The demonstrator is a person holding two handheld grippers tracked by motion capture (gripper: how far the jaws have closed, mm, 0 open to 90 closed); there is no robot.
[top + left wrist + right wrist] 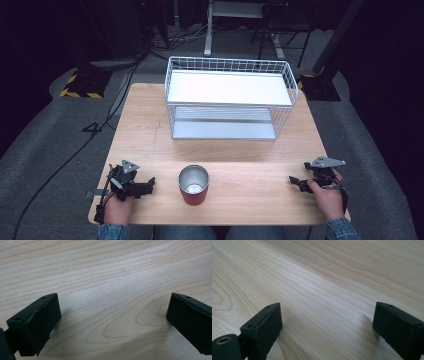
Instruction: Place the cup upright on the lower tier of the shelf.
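— At the near middle of the worktop, what stands there?

— A red cup with a shiny metal inside, upright, mouth open to the camera. Take the cup as the landmark for everything else.

— Where is the left claw from the cup?

— The left claw lies to the cup's left, near the worktop's front edge, held in the person's left hand. It points toward the cup but is apart from it. In the left gripper view its jaws are spread wide over bare wood grain, with nothing between them.

— And the right claw?

— The right claw is on the cup's right side, farther off than the left one, near the worktop's right edge, in the person's right hand. It too points inward toward the cup. In the right gripper view its jaws are spread, again with only wood between them.

— What lies beyond the cup?

— A white wire basket, well behind the cup, toward the far edge. It has a flat white top shelf and a lower shelf inside.

— Anything else near the cup?

— Denim sleeves show at the bottom edge, and dark cables trail over the grey floor off to the cup's left.
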